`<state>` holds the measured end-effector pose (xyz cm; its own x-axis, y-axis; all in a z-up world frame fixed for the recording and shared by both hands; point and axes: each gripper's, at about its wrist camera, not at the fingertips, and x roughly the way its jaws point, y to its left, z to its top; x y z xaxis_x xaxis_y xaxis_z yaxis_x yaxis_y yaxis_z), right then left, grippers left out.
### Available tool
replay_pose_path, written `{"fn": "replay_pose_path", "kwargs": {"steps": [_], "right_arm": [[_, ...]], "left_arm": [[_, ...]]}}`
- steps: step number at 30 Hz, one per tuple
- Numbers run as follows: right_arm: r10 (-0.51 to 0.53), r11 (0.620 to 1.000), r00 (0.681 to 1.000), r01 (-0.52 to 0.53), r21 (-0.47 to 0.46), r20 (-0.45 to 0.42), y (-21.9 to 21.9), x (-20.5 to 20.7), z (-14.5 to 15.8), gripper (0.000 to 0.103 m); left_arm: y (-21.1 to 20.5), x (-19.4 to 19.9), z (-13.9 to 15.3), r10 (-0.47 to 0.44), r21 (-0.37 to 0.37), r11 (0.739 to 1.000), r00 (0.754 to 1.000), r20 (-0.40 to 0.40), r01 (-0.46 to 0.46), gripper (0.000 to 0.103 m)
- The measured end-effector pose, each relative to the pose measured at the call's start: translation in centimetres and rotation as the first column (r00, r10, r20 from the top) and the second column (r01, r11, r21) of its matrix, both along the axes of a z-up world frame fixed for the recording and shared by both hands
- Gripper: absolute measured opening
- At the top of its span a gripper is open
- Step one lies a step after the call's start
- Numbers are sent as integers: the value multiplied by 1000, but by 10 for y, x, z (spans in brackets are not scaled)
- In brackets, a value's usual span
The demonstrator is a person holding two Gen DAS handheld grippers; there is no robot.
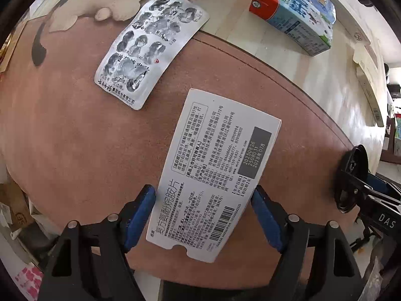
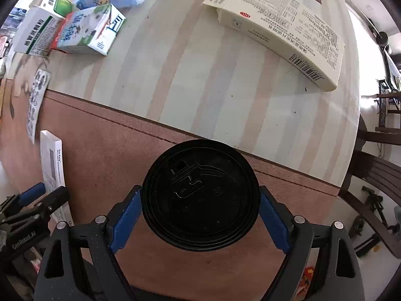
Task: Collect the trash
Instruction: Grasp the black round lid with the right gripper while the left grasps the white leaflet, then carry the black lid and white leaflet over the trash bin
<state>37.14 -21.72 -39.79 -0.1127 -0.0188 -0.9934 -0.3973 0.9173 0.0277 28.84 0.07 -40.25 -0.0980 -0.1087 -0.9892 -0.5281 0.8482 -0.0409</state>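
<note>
Reddish-brown matting covers the near part of the worktop [image 1: 62,138], with pale striped cloth beyond. A white medicine box [image 1: 213,173] is clamped across its short sides by the left hand-held gripper [image 1: 204,215], its long axis running straight ahead. A black cup lid [image 2: 200,195] is pinched by the right hand-held gripper [image 2: 199,220]. An emptied blister pack [image 1: 150,55] lies ahead-left, nearer the left.
</note>
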Motion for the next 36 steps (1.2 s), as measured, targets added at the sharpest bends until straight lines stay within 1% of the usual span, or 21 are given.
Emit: {"fn": "replay_pose_path", "kwargs": {"steps": [2,3,5,8,9,11,12,15,20,22,24,28,29,32,34,36], "right_arm": [[2,1000,1000,-2,-11,-10,0,0,-4,92],[1,1000,1000,-1,-17,-9,0,1,-5,92],[-2,1000,1000,2,-18,-4,-2,1,-8,92],[-24,1000,1000,24,-8,7,-3,0,-12,92],[-23,1000,1000,23,-6,14,-3,0,-11,92],[-16,1000,999,16,-5,34,-6,-3,-9,90],[-13,1000,999,13,-4,41,-8,-4,-8,89],[-3,1000,999,3,6,54,-15,-17,1,89],[12,999,997,-15,38,74,-14,-25,17,89],[19,998,996,-24,59,88,-12,-32,25,89],[28,996,995,-36,85,92,-6,-30,34,89],[64,989,992,-78,129,110,7,-46,54,89],[74,986,991,-90,141,114,11,-53,59,89],[116,976,985,-137,166,128,27,-78,74,89],[149,968,979,-173,184,136,38,-102,83,89],[178,959,974,-205,197,142,52,-125,92,89]], "left_arm": [[-5,3,-7,-23,26,999,1000,-17,24,78],[-17,-10,-8,-28,32,999,1000,-11,29,78],[-25,-6,-9,-44,49,998,999,-14,45,78],[-39,-4,-7,-43,66,997,999,6,42,76],[-42,-14,-3,-42,74,996,999,14,41,76],[-46,-14,0,-41,93,995,999,20,39,76],[-44,-24,1,-39,95,995,999,28,36,76],[-32,-44,19,-33,115,993,998,58,26,76],[-36,-60,55,-21,156,988,991,130,1,76],[-37,-67,71,-11,170,985,986,164,-17,76],[-36,-75,85,3,175,984,980,199,-39,76],[-30,-105,114,52,179,979,963,263,-102,76],[-27,-112,116,69,175,977,959,274,-120,76],[-12,-144,127,129,160,969,942,309,-186,76],[0,-169,131,173,151,961,929,328,-232,76],[9,-201,135,220,144,948,912,346,-283,76]]}}
